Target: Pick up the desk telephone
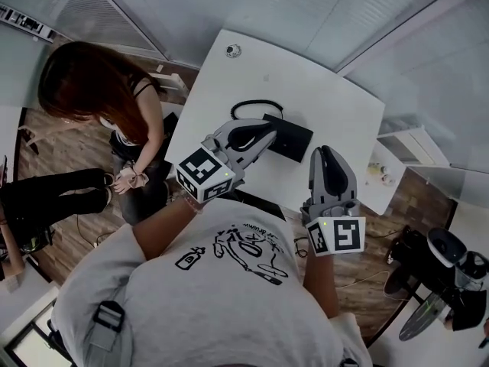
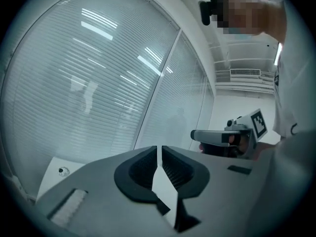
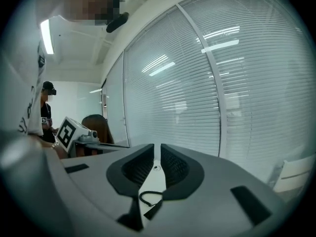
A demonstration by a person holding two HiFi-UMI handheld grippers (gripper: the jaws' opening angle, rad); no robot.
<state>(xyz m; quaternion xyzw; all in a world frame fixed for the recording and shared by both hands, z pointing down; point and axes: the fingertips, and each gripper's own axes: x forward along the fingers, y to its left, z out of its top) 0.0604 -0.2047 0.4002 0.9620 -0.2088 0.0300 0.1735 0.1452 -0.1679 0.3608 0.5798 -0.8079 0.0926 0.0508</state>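
Note:
The black desk telephone lies on the white table, with its coiled cord looped behind it. My left gripper hovers over the phone's left end, its jaws shut and empty. My right gripper is held just right of the phone, also shut with nothing in it. In the left gripper view the shut jaws point across the table, and the right gripper shows at the right. In the right gripper view the cord appears below the shut jaws.
A small round white object sits at the table's far corner. A person with reddish hair sits left of the table. A white shelf unit and a fan stand to the right. Glass walls with blinds surround the table.

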